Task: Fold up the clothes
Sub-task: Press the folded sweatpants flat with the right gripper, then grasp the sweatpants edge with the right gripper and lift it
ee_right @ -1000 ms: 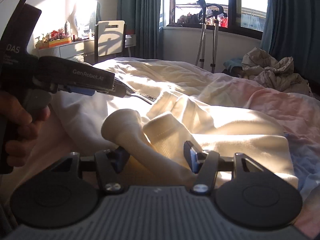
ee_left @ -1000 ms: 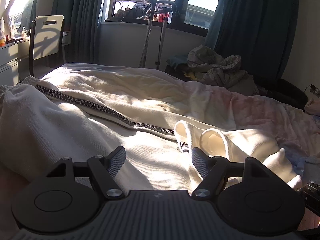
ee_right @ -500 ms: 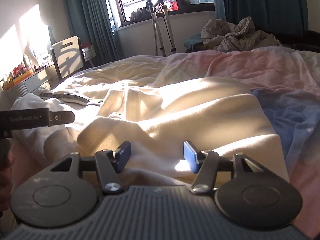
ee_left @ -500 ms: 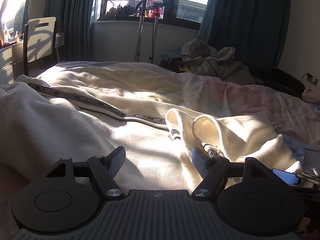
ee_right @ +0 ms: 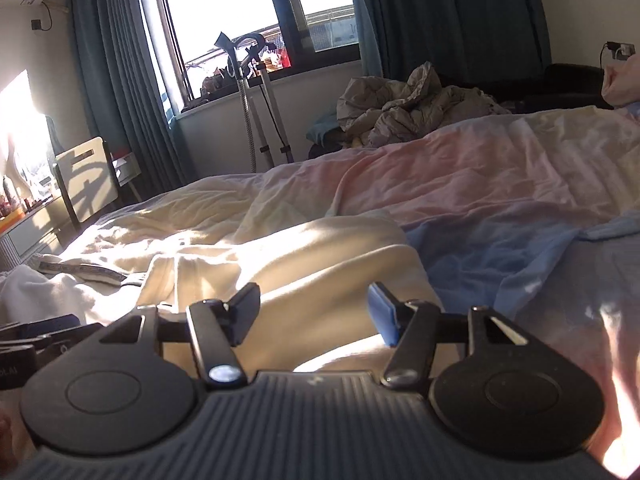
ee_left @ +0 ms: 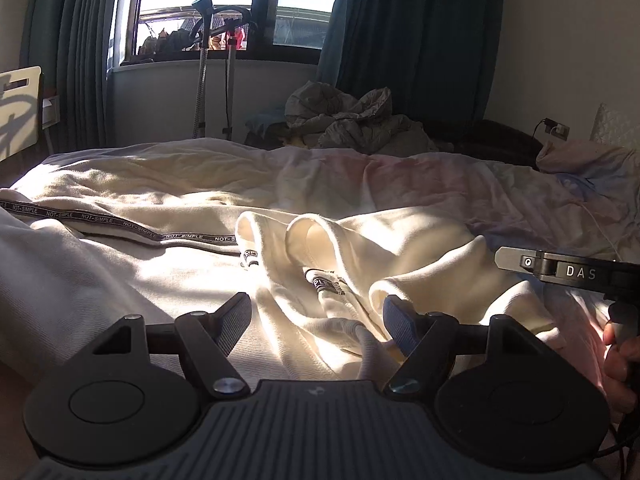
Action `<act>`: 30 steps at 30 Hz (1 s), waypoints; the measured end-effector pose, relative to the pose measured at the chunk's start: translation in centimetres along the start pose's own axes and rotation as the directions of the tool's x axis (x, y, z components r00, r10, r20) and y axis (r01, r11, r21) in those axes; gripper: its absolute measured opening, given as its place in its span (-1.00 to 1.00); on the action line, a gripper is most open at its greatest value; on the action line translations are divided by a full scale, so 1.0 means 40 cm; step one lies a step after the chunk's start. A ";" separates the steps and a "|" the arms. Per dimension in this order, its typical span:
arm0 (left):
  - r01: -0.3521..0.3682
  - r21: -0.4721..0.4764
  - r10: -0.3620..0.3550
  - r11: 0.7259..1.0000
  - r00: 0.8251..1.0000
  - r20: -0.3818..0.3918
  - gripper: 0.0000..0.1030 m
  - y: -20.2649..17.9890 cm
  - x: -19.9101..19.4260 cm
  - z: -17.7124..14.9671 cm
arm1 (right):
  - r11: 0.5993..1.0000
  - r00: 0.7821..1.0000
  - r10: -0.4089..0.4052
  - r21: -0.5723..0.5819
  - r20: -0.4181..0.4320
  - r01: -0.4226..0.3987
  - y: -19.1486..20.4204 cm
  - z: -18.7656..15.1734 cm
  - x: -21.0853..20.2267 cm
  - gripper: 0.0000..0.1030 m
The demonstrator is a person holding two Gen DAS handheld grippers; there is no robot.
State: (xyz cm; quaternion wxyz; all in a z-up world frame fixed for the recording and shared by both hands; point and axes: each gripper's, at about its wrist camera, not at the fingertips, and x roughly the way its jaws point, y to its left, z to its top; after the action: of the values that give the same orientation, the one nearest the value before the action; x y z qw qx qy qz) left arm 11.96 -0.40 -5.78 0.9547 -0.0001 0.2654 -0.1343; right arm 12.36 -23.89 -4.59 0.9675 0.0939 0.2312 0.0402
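Observation:
A cream garment (ee_left: 168, 280) with a black lettered stripe (ee_left: 132, 226) lies spread on the bed; its rolled cuffs (ee_left: 304, 236) stand up near the middle. My left gripper (ee_left: 316, 314) is open, low over the bunched cream fabric, holding nothing. The right gripper's body (ee_left: 568, 270) shows at the right edge of that view. In the right wrist view the same garment (ee_right: 304, 256) lies ahead, and my right gripper (ee_right: 314, 310) is open just above its folded edge, empty. The left gripper's body (ee_right: 28, 340) shows at the left edge.
The bed has a pink and blue sheet (ee_right: 500, 200). A heap of grey bedding (ee_left: 352, 120) lies beyond the bed. Crutches (ee_left: 204, 68) lean under the window between dark curtains. A chair (ee_right: 86, 178) and desk stand at the left.
Both views have swung to the right. The right gripper has moved right, from the rolled cuffs to the garment's folded edge. The left gripper has shifted right toward the cuffs. Both stayed open.

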 end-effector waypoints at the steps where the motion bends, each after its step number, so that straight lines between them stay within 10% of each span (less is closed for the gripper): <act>1: -0.032 0.015 0.032 0.999 0.999 -0.031 0.47 -0.004 0.018 -0.007 | 0.999 1.000 -0.029 -0.020 0.003 0.029 -0.017 -0.001 0.001 0.21; 6: -0.061 0.001 0.061 0.998 0.994 -0.089 0.51 0.018 0.056 -0.018 | 0.965 0.994 -0.025 0.259 -0.109 0.053 -0.164 -0.043 0.036 0.26; 10: -0.061 -0.003 0.061 0.998 0.994 -0.089 0.51 0.021 0.054 -0.017 | 0.885 0.985 0.127 0.462 -0.115 -0.060 -0.237 -0.077 0.061 0.30; 17: -0.059 -0.038 0.055 0.998 0.994 -0.091 0.50 0.037 0.045 -0.016 | 0.902 0.964 0.260 0.345 0.050 -0.261 -0.162 -0.023 0.001 0.36; 25: -0.059 -0.042 0.055 0.997 0.995 -0.089 0.50 0.041 0.049 -0.014 | 0.841 0.976 0.194 0.528 -0.096 -0.115 -0.231 -0.093 0.071 0.40; 30: -0.062 -0.051 0.058 0.997 0.995 -0.083 0.50 0.046 0.047 -0.013 | 0.798 0.946 0.324 0.532 0.014 -0.282 -0.208 -0.053 0.058 0.44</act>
State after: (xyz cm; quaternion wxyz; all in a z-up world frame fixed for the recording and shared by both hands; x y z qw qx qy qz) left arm 13.72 0.91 -7.33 0.9463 -0.0123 0.3077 -0.0984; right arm 13.74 -31.40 -9.11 0.8755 0.3897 0.2526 0.1331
